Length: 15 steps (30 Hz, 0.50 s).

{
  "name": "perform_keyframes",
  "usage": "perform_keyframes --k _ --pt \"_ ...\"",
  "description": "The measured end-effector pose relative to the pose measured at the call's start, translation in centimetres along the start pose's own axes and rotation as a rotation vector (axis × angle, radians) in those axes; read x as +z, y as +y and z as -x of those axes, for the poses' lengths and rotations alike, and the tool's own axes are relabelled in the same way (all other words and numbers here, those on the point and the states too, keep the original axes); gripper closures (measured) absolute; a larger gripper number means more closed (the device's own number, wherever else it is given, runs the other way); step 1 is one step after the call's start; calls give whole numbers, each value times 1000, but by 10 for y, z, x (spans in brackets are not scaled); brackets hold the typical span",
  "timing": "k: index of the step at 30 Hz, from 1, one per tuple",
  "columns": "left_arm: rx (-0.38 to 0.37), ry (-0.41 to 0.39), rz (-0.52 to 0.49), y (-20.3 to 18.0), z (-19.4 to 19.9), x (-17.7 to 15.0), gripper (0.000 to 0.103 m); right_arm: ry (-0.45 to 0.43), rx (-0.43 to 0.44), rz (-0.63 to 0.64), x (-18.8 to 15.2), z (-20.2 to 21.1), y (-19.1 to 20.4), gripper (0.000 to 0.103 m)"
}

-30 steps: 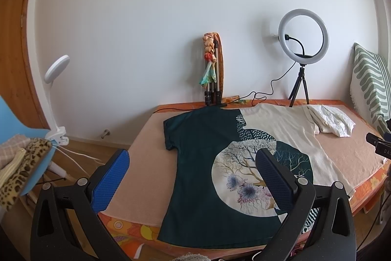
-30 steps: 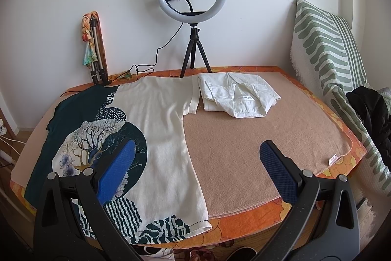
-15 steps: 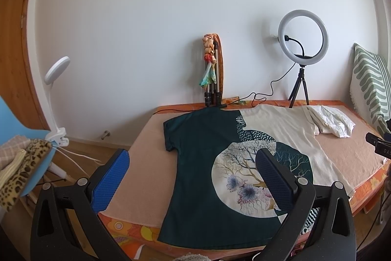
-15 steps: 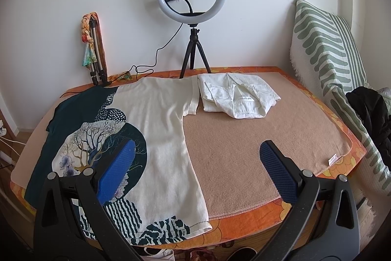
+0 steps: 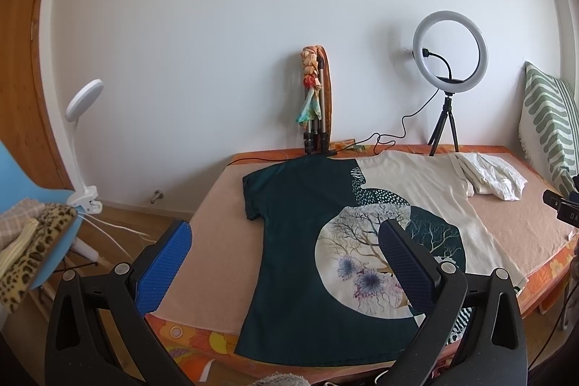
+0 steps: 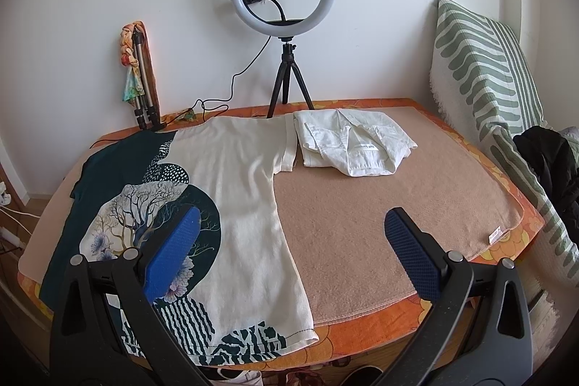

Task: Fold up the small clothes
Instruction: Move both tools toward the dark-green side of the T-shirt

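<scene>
A T-shirt (image 5: 325, 212), half dark green and half cream with a round tree print, lies spread flat on the tan blanket (image 5: 224, 230); it also shows in the right wrist view (image 6: 239, 190). A folded white garment (image 6: 354, 143) lies by its cream sleeve at the back. My left gripper (image 5: 286, 263) is open and empty, held above the near edge over the shirt's dark side. My right gripper (image 6: 289, 248) is open and empty, above the near edge by the shirt's cream side.
A ring light on a tripod (image 6: 286, 24) and a folded tripod with cloth (image 6: 139, 75) stand at the back wall, with a cable (image 6: 231, 93) between. A striped cushion (image 6: 485, 75) and dark clothing (image 6: 550, 161) are at the right. A blue chair with clothes (image 5: 32, 227) and a clip lamp (image 5: 81, 140) are at the left.
</scene>
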<state>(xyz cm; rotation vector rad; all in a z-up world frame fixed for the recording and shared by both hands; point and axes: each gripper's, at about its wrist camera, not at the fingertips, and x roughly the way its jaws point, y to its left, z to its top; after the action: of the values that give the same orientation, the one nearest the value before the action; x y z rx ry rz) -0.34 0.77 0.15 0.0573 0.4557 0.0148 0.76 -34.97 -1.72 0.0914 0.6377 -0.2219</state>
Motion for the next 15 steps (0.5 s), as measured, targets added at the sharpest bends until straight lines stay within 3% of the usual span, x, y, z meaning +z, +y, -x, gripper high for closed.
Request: perform_keyframes --k 4,9,12,15 --pt "6 16 42 15 -6 -3 0 0 17 -16 8 -1 5 0" --pt "-40 120 87 40 -27 -18 1 6 70 -27 19 -2 20 0" --pt "-40 177 76 52 -41 -37 14 19 126 -19 31 -6 40 0" --pt "-94 240 100 64 -54 -60 25 42 197 17 49 -13 71 3"
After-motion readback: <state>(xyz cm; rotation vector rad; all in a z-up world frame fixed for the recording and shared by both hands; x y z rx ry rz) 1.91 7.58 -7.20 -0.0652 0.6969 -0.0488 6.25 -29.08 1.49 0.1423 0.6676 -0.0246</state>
